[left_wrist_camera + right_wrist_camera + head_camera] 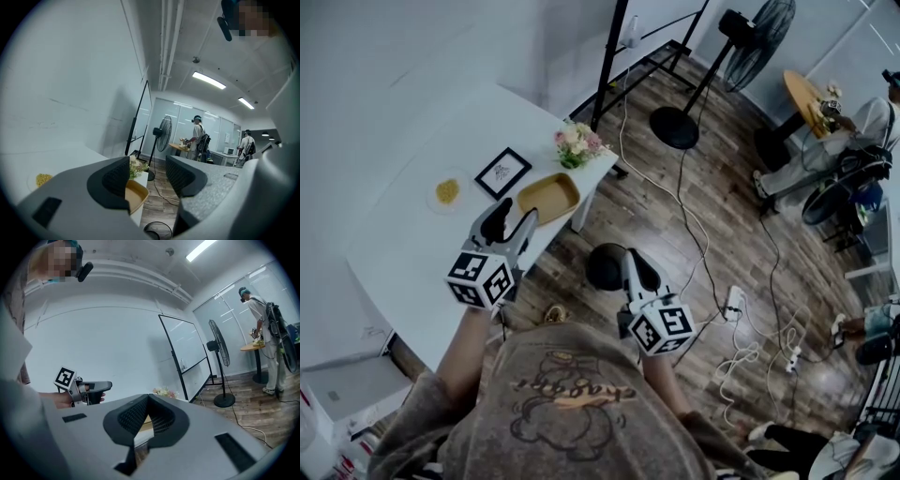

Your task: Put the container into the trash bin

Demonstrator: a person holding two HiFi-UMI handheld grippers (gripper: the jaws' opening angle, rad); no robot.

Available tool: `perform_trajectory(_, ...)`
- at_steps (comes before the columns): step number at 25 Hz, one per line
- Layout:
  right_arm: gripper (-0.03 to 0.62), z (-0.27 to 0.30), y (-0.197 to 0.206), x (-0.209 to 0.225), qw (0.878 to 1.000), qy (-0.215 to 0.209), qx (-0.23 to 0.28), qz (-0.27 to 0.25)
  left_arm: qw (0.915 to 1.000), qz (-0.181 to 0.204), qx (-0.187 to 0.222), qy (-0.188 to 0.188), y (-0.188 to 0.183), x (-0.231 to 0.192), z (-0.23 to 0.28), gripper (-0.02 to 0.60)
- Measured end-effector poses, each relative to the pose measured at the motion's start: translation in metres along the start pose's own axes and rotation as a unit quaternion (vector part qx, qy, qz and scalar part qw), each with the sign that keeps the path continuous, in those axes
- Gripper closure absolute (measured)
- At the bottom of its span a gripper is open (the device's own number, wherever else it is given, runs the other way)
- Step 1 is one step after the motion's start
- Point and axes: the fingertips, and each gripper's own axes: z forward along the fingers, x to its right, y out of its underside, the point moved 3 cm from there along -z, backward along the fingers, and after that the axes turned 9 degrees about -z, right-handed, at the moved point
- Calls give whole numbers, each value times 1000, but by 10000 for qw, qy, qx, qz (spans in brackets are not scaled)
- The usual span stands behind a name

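Container point(549, 198): a tan, shallow, oblong tray with rounded corners. It lies flat on the white table point(403, 244), at the edge nearest the person. It is empty (the bare bottom shows). Its long axis runs roughly along that table edge, crosswise to the line along which the left gripper points.

Left gripper point(512, 225): the nearer of the two. Its tips hang just short of the container's near long side and apart from it. The container lies ahead of them and slightly to the right. The jaws stand wide, with nothing between them. In the left gripper view the container's rim shows past the left-hand jaw, not within the gap. By judgement, the coming move is a short push forward and down, so that the jaws straddle the near rim.

Bin point(602, 266): a dark, round vessel on the wood floor, just off the table corner and below the container. It is partly covered in the head view by the right gripper. Its inside is too dark to tell its contents.

Right gripper point(633, 267): held over the bin. Its jaws are closed together and it carries nothing.

Other items on the table, beyond the container:
- a black frame point(502, 172);
- a plate point(447, 193) bearing a small heap of yellow food;
- flowers point(577, 145) at the far corner.
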Motion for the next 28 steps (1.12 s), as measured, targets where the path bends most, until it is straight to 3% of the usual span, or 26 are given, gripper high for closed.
perform_trajectory(14, 593, 8, 7, 21, 9996, 244, -81, 121, 9978, 212, -510, -368, 29, -67, 68, 325)
perform_trajectory(28, 592, 12, 25, 34, 9977, 505, -329, 304, 9862, 142, -1443, -799, 94, -140, 114, 325)
